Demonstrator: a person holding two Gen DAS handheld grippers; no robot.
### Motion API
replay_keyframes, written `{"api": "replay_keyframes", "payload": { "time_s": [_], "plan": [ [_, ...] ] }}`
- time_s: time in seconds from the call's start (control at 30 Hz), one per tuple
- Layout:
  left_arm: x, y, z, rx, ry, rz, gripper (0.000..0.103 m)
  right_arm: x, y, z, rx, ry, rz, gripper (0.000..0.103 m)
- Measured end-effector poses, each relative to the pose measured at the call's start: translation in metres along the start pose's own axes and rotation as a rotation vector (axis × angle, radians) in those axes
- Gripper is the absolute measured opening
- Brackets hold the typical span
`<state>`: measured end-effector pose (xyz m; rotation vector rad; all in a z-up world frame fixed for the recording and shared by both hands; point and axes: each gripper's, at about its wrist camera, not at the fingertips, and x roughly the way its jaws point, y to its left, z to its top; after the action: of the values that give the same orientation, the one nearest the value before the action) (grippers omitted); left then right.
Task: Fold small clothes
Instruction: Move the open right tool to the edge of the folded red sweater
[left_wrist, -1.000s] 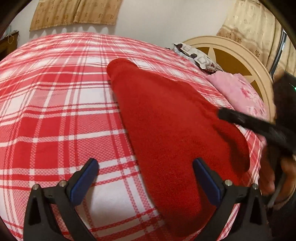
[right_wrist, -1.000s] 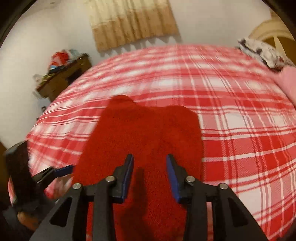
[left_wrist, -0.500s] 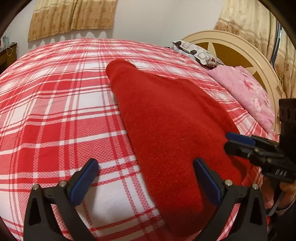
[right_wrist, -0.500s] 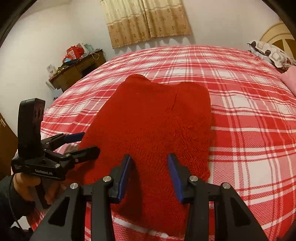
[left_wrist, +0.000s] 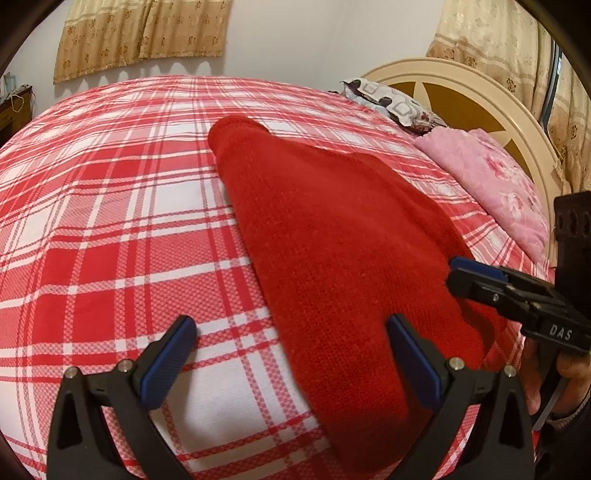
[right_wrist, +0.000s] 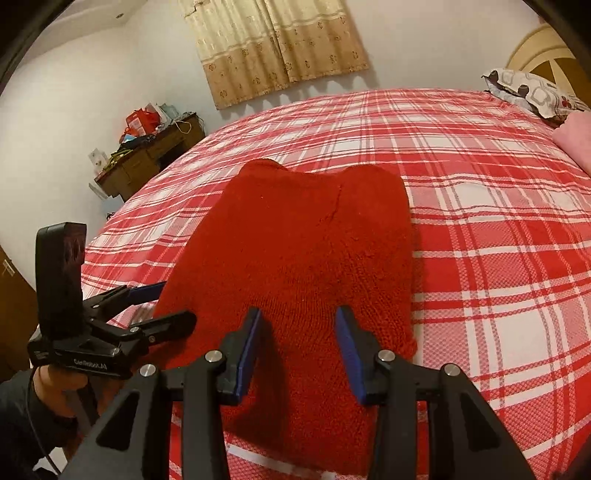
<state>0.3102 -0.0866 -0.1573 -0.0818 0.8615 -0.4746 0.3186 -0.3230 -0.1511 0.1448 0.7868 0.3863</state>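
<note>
2 hand-held grippers, left hand-held gripper (left_wrist: 291, 362) and right hand-held gripper (right_wrist: 299, 354), hang with jaws apart and empty over the near hem of the red knit garment (left_wrist: 332, 236) lying flat on the bed (left_wrist: 110, 221), apparently ready to pinch it for folding.

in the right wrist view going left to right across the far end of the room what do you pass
Cluttered wooden desk against the wall, then the beige curtain, then the patterned pillow at the bed's head, then the cream headboard at the right edge.
</note>
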Motion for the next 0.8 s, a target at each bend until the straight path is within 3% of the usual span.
{"api": "replay_keyframes", "payload": {
  "time_s": [0.1,0.2,0.33,0.47,0.6,0.8],
  "plan": [
    [-0.001,0.000,0.000,-0.002,-0.006,0.008,0.103,-0.005,0.003,-0.002,0.002,-0.013,0.005,0.043],
    [-0.008,-0.004,-0.001,0.010,-0.031,0.034,0.103,-0.019,0.000,0.002,0.047,-0.035,0.062,0.048],
    [-0.007,-0.009,0.000,0.010,-0.026,-0.001,0.103,-0.033,-0.019,0.018,0.111,-0.091,0.061,0.072],
    [0.003,-0.009,0.003,-0.001,0.013,-0.034,0.103,-0.018,-0.034,0.028,0.135,-0.054,0.030,0.073],
    [0.010,-0.003,0.007,-0.031,0.048,-0.085,0.103,0.001,-0.064,0.034,0.239,-0.013,0.026,0.073],
    [0.012,-0.009,0.006,-0.011,0.049,-0.084,0.103,0.026,-0.097,0.045,0.368,0.033,0.064,0.072]
  ]
}}
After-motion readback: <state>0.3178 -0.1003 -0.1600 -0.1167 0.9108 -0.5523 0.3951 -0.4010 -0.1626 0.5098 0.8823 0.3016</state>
